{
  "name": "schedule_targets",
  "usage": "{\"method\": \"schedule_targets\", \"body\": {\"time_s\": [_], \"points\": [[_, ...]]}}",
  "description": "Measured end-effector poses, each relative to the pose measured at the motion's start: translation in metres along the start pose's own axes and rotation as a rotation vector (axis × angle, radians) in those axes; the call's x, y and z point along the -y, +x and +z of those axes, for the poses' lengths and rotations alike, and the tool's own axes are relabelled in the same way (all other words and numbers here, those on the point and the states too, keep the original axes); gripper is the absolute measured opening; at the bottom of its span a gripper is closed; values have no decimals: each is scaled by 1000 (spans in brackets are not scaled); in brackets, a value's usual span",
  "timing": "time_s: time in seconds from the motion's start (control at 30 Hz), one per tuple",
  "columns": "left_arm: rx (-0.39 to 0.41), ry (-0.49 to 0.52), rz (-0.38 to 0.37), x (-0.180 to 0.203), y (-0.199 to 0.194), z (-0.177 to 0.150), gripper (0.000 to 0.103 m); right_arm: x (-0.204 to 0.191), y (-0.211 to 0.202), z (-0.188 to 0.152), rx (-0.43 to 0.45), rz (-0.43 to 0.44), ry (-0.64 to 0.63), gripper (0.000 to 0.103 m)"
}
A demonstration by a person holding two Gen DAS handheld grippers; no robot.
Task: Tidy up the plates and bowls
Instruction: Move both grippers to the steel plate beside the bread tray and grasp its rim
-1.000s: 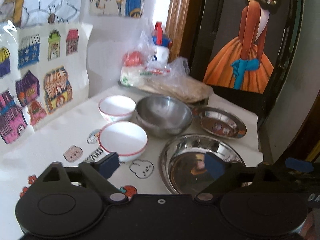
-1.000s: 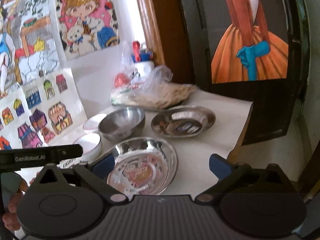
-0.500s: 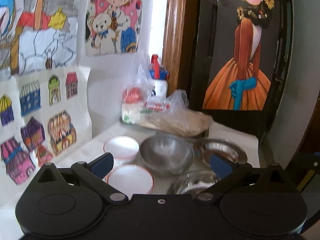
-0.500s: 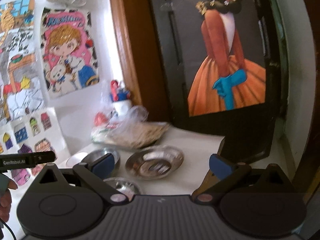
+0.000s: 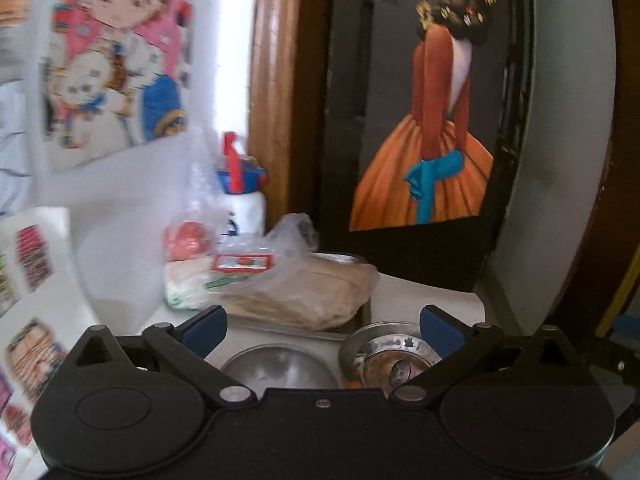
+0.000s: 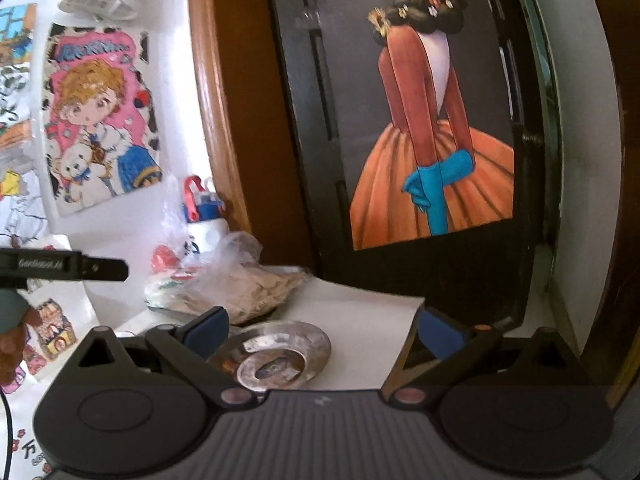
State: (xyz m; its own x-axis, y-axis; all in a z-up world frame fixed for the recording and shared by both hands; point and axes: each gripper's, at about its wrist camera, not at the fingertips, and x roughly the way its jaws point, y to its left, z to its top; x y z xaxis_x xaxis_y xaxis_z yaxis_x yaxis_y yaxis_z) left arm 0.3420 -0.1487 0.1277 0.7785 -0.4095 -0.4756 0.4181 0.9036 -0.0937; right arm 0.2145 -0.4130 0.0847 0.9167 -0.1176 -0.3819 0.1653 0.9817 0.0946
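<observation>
A: Count?
B: One steel bowl [image 5: 280, 368], one steel plate [image 5: 384, 354] beside it on the white table [image 6: 360, 320].
A: Your grippers?
B: Left gripper [image 5: 322, 322] and right gripper [image 6: 322, 326]: both spread, holding nothing. Drawings on the wall, dark door [image 6: 400, 80] behind.

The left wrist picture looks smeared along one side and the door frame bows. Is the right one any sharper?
Left wrist view: the cartoon poster and the house stickers at the left edge are blurred. Right wrist view: the same poster is crisper. Both views bend the wooden door frame, and the small steel plate glints.
</observation>
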Motion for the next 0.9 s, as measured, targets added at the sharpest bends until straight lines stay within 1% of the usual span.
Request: {"method": "schedule_targets", "body": {"time_s": [0.2, 0.37, 0.7, 0.83, 0.9], "points": [[-129, 53, -40, 9, 69, 4, 102, 13, 38, -19, -60, 5, 30, 103], [-198, 31, -72, 7, 111, -4, 102, 22, 63, -33, -100, 36, 65, 103], [-297, 58, -95, 9, 165, -12, 102, 27, 102, -51, -147, 90, 100, 103], [-328, 64, -102, 7, 178, -15, 102, 27, 113, -54, -164, 110, 113, 103], [-342, 62, -108, 6, 184, -17, 102, 26, 118, -56, -171, 117, 115, 101]]}}
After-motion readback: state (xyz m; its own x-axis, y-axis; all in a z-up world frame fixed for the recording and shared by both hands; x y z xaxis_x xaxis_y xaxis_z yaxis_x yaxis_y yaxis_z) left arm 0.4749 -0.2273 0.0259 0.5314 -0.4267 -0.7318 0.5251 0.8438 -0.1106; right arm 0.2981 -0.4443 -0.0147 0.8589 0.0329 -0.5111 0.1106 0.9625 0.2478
